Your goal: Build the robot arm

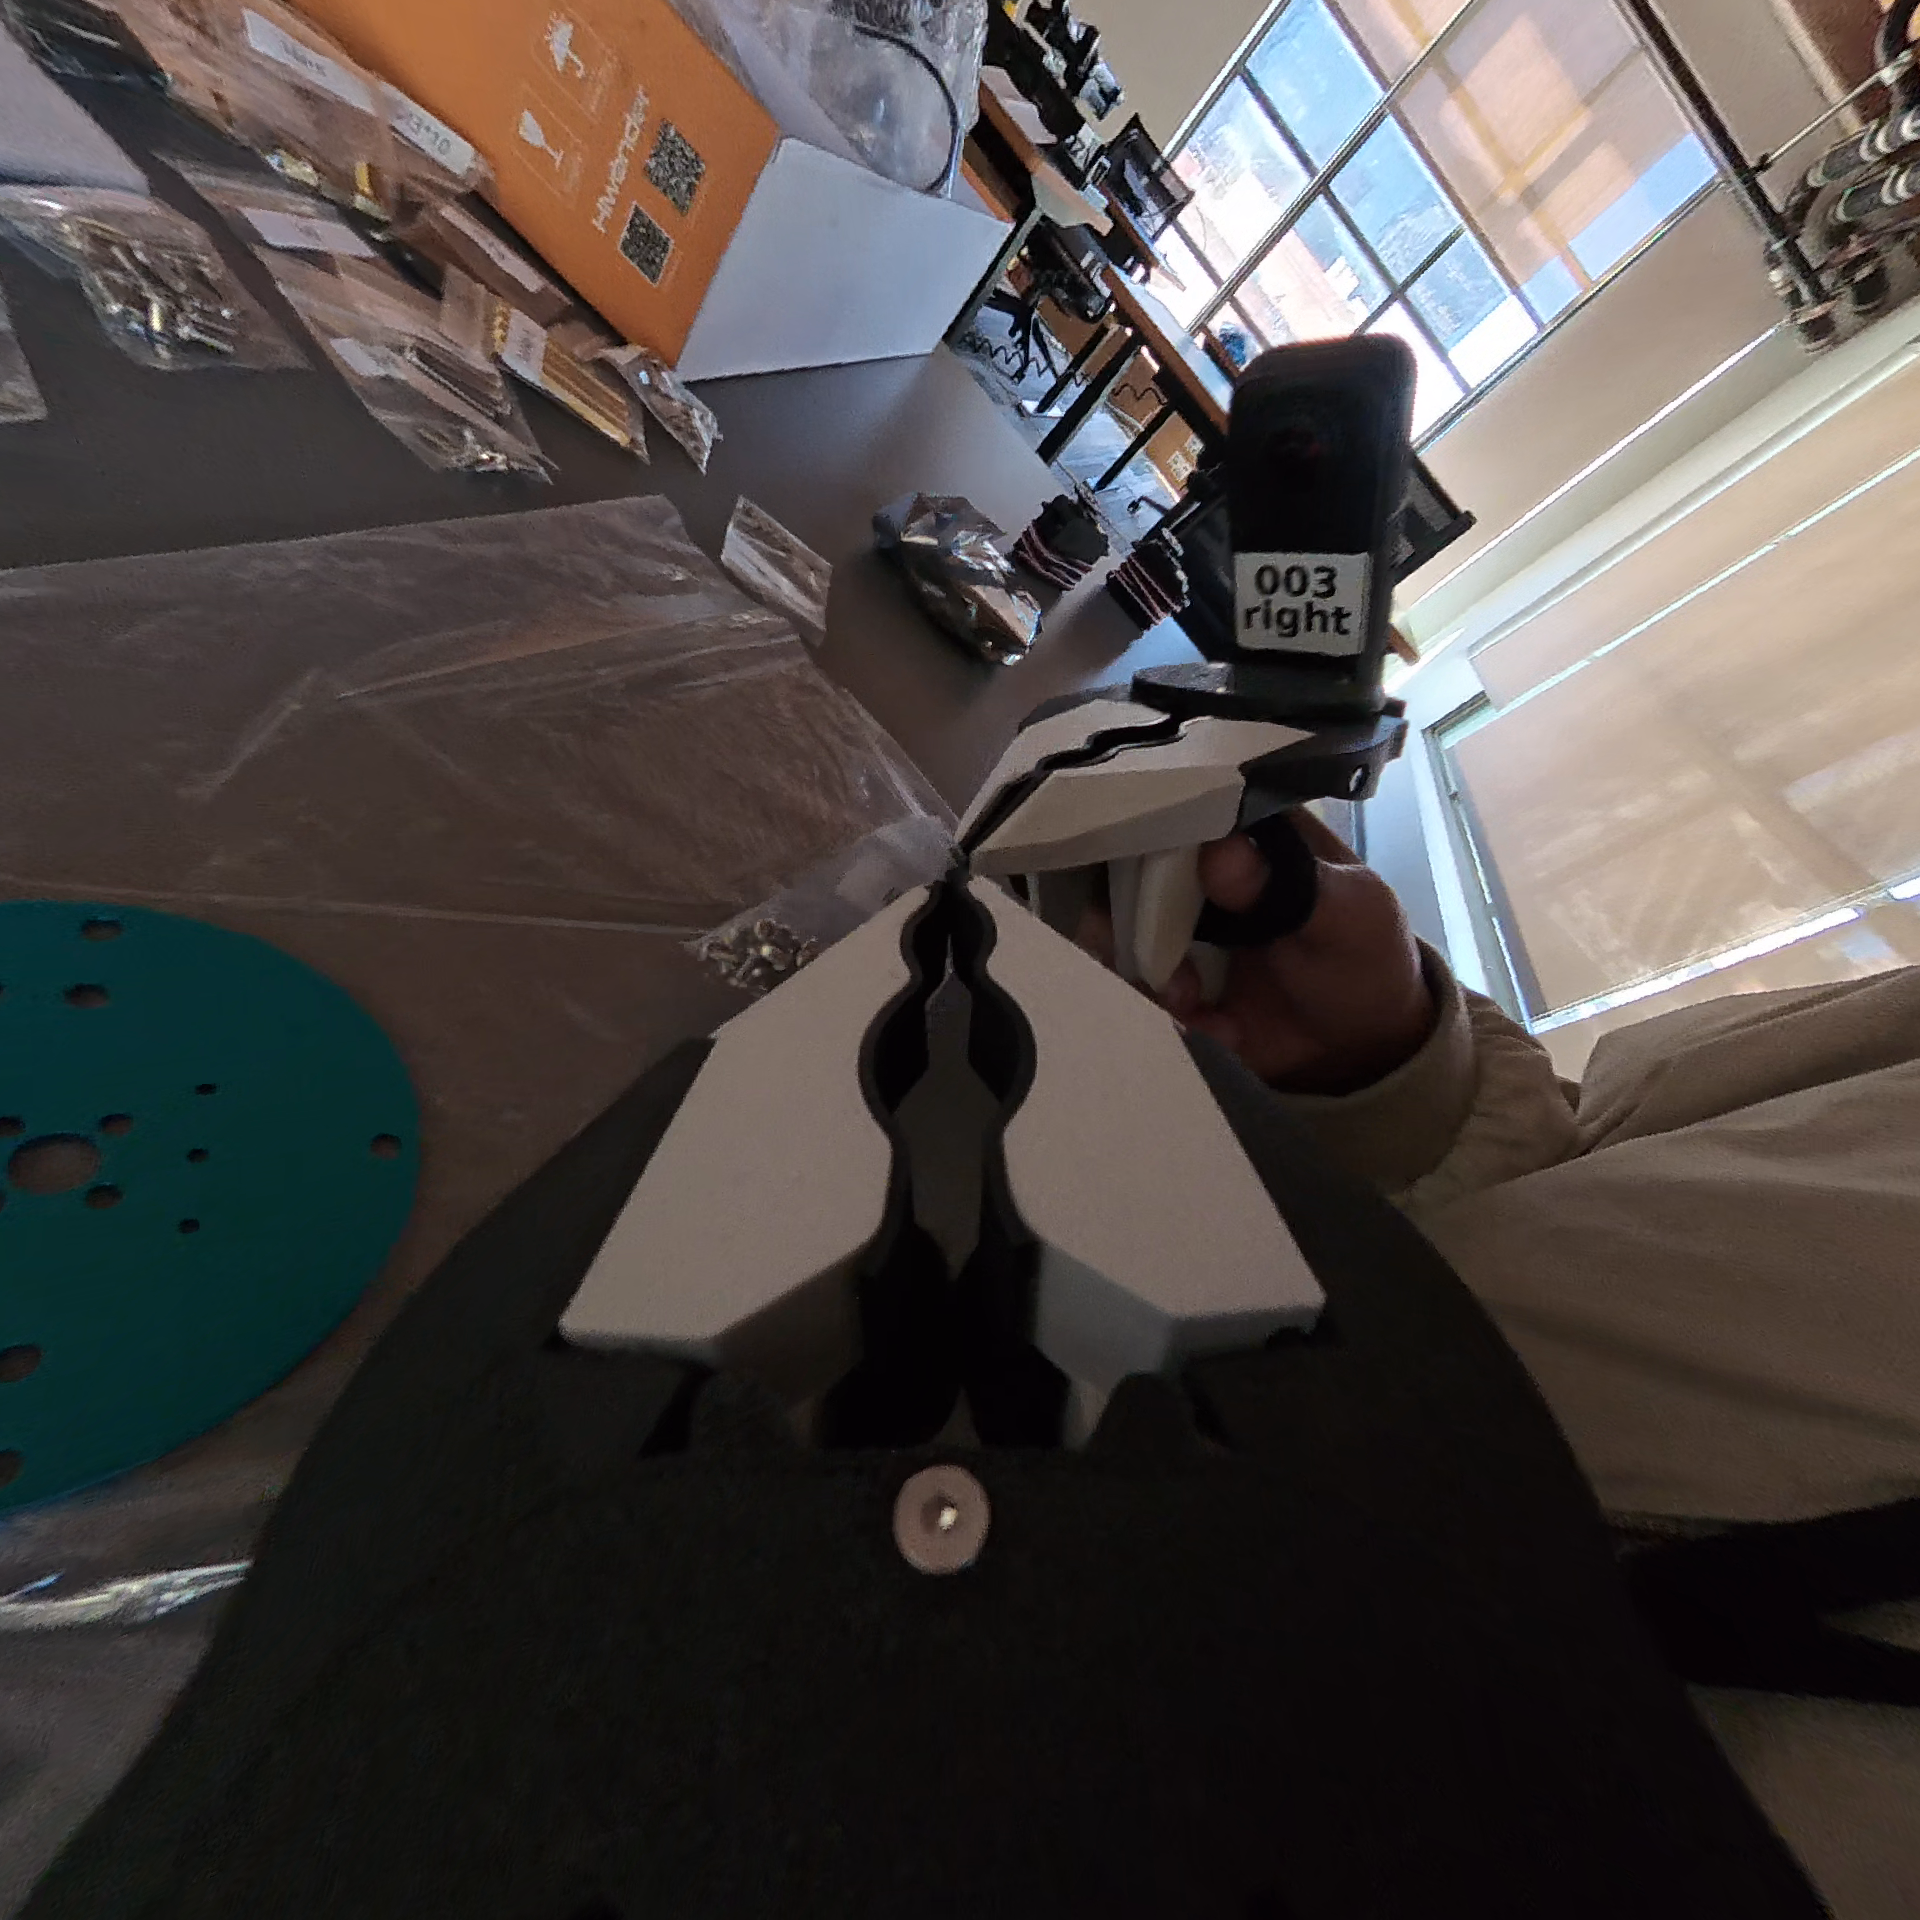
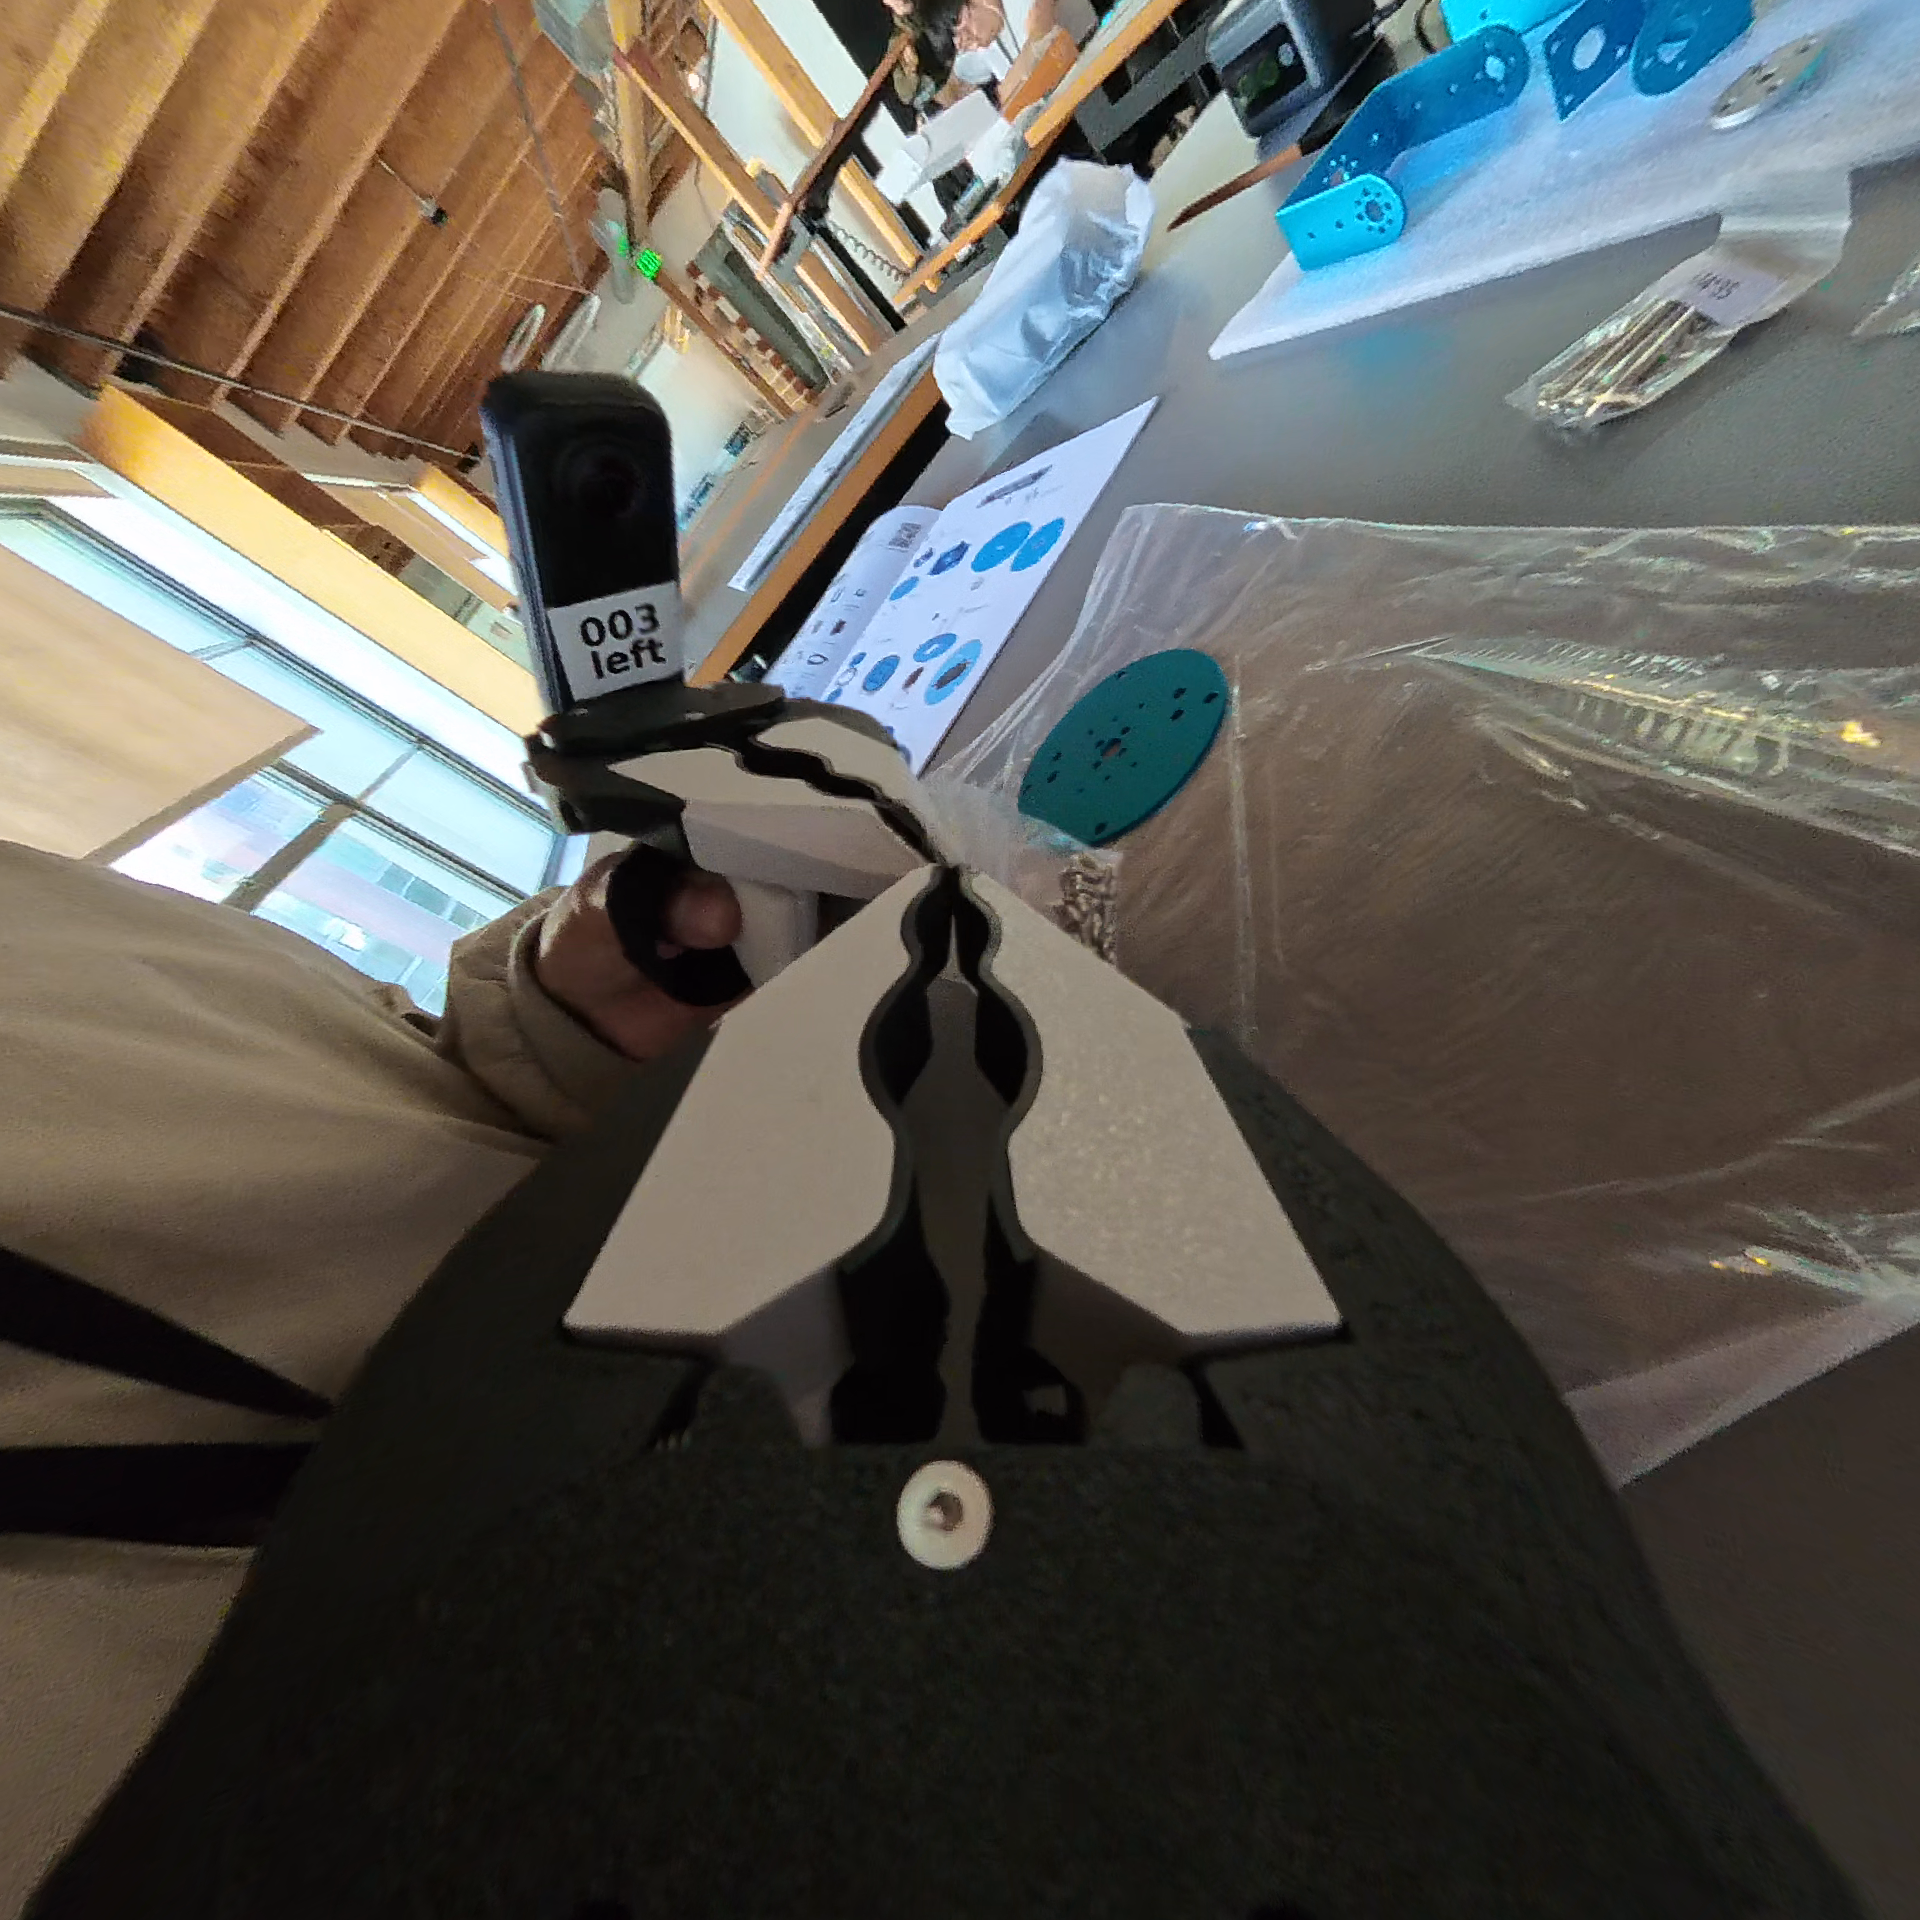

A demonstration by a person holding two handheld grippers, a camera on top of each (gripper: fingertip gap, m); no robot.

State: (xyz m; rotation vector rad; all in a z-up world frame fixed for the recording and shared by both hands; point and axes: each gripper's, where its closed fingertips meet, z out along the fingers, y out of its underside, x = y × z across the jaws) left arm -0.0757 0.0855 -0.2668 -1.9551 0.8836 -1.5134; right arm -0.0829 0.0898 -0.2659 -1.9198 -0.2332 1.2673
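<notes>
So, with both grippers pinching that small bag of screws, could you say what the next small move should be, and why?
Probably ease the two apart to tear the bag. The left gripper and right gripper are both shut on the top edge of the small clear bag of screws, tips nearly touching, above the plastic sheet.

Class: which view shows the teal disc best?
The right wrist view: the whole teal disc shows, lying on the plastic sheet. The left wrist view shows it larger, but the frame edge cuts it off.

Dark table bears clear plastic sheet, screw bags.
</notes>
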